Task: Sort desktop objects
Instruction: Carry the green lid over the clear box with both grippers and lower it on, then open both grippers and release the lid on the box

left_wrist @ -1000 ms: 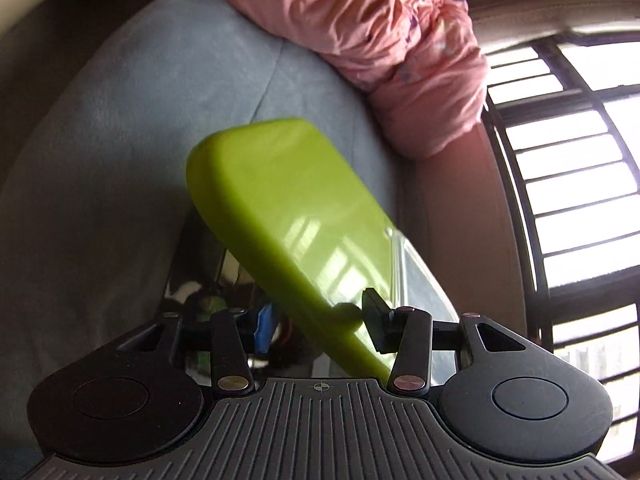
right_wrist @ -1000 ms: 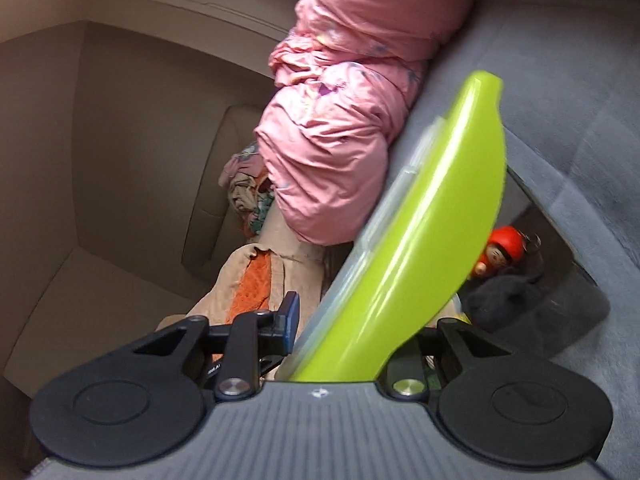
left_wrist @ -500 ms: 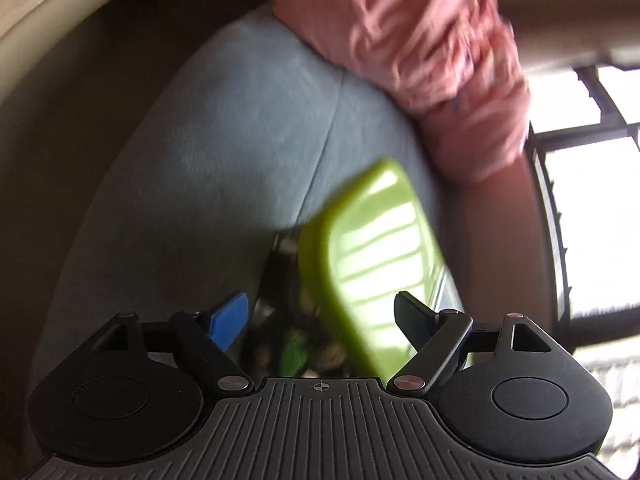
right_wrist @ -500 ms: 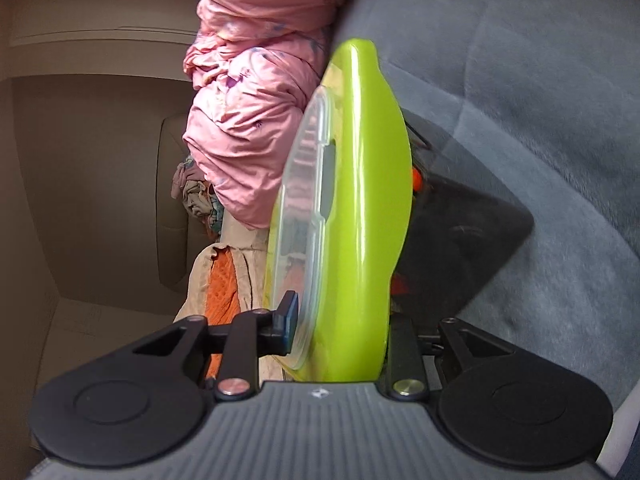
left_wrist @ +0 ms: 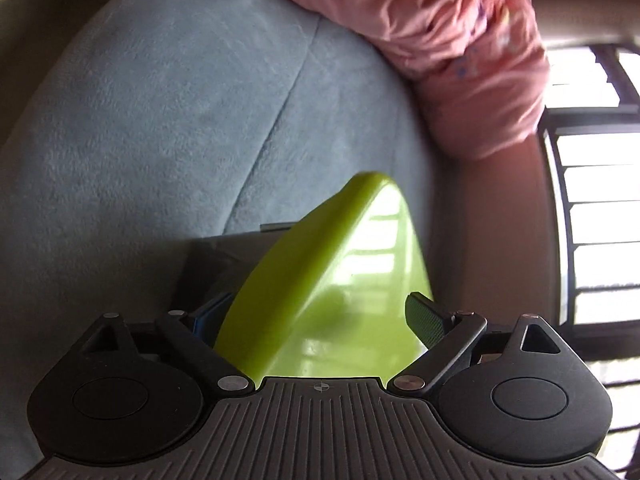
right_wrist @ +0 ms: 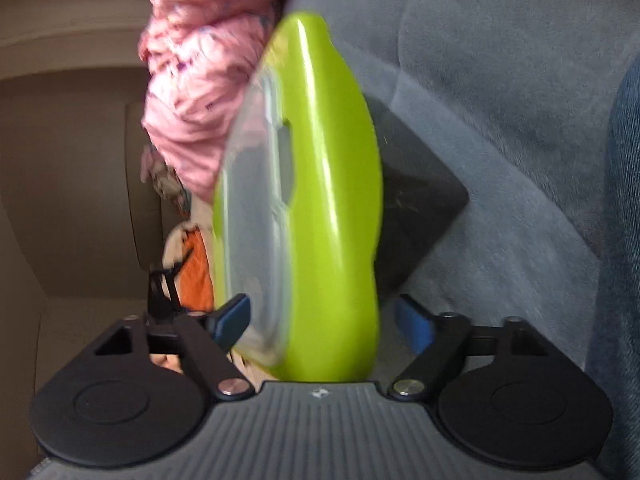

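A lime green container [right_wrist: 336,208] with a clear lid [right_wrist: 256,216] stands on edge against a dark box [right_wrist: 416,196] on the grey cushion. My right gripper [right_wrist: 322,320] has its jaws opening around the container's near end. The right pad [right_wrist: 414,322] stands clear of the green side, and the left pad lies close to the clear lid. In the left wrist view the same green container [left_wrist: 344,280] rises between the jaws of my left gripper [left_wrist: 318,316]. Those jaws are also opening and stand wide on either side. The dark box [left_wrist: 216,256] shows behind.
A pink garment [left_wrist: 440,40] lies bunched at the back of the grey cushion [left_wrist: 160,120]. A barred window [left_wrist: 592,200] is at the right. Orange cloth [right_wrist: 196,268] shows past the container, and blue denim [right_wrist: 624,200] fills the right edge of that view.
Both grippers have gone from shut on the green container to wide apart. The container came down and turned more upright against the dark box. The left gripper shifted sideways along it.
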Motion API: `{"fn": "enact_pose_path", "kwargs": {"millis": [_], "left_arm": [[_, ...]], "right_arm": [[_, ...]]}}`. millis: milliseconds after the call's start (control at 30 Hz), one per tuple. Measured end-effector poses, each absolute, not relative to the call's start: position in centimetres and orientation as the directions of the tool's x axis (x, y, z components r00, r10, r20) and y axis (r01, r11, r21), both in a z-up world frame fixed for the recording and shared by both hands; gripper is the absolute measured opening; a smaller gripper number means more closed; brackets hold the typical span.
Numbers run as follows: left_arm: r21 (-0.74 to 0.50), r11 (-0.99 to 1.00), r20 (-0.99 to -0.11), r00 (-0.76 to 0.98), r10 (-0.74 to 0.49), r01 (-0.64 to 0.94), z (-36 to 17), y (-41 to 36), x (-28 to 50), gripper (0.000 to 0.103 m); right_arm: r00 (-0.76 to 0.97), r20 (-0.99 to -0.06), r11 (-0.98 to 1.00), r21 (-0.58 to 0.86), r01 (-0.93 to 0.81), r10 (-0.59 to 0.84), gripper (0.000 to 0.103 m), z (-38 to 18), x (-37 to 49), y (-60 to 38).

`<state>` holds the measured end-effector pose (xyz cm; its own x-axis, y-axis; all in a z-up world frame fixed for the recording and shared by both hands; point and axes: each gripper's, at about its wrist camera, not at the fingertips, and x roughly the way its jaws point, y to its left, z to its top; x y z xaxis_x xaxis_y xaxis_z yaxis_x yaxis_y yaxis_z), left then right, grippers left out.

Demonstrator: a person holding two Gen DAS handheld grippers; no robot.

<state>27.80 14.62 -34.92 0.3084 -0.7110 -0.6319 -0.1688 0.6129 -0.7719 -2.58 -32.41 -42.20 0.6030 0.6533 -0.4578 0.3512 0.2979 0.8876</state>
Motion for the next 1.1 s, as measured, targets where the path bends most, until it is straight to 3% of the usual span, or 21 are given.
{"fn": "enact_pose_path", "kwargs": {"millis": [67,133,200,300,567,767,1100], "left_arm": [[-0.77,0.624,-0.632,0.305,-0.713,-0.137,-34.5,14.2,27.4,0.093],[-0.765,0.633,-0.636,0.298,-0.712,-0.121,-34.3,14.1,27.2,0.087],[-0.752,0.65,-0.651,0.288,-0.703,-0.113,-34.1,14.1,27.1,0.07],[-0.76,0.645,-0.637,0.287,-0.715,-0.081,-33.7,14.2,26.8,0.066],[-0.762,0.644,-0.631,0.3,-0.715,-0.067,-33.1,14.2,25.1,0.065],[-0.771,0.618,-0.631,0.315,-0.709,-0.151,-34.7,16.0,23.6,0.065],[-0.795,0.579,-0.602,0.351,-0.717,-0.182,-36.2,16.5,20.0,0.065]], "right_arm": [[0.581,-0.471,0.312,0.88,0.358,0.663,0.081,-41.8,-2.6,-33.3],[0.626,-0.484,0.346,0.875,0.339,0.611,0.081,-40.3,-3.4,-34.9],[0.684,-0.499,0.387,0.862,0.328,0.533,0.082,-38.5,-4.4,-36.4],[0.732,-0.534,0.488,0.815,0.312,0.424,0.083,-36.5,-4.4,-37.5],[0.698,-0.606,0.598,0.738,0.314,0.381,0.077,-38.0,1.0,-36.3],[0.711,-0.591,0.604,0.742,0.293,0.381,0.063,-37.7,2.9,-36.2],[0.723,-0.598,0.732,0.654,0.191,0.346,0.063,-34.2,9.3,-36.8]]}}
